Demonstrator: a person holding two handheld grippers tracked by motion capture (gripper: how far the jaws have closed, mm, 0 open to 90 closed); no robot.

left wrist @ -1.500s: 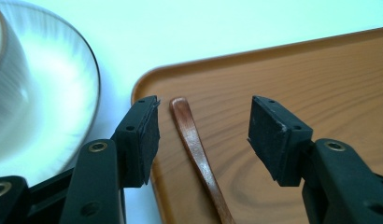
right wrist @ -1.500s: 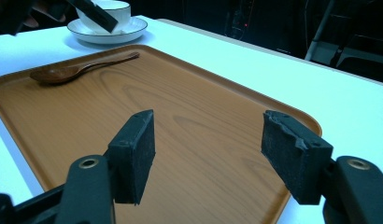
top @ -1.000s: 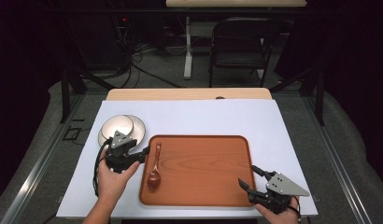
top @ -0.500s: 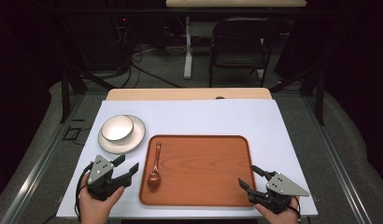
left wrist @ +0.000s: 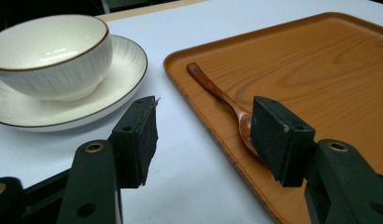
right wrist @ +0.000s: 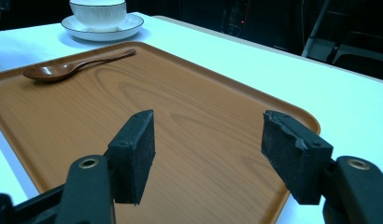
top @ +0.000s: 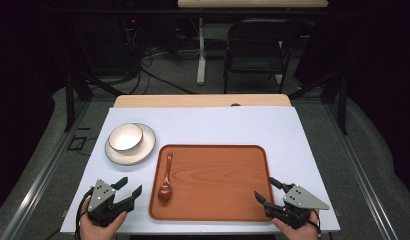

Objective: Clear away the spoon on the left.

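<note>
Left gripper [top: 127, 192]: jaws spread, empty; pulled back from the spoon's side to the table's near left corner.
Right gripper [top: 267, 192]: jaws apart, holding nothing, unmoved at the tray's near right corner.
Spoon [top: 166, 180]: lies alone along the left edge of the tray [top: 218, 205], bowl end nearest the person.
Bowl [top: 126, 137]: sits on its saucer [top: 143, 150] near the table's left edge, now uncovered.
Meaning: spoon likely placed; both hands idle, free for the bowl.

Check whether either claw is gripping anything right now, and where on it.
Nothing is held. The left claw and right claw are both open and empty.
</note>
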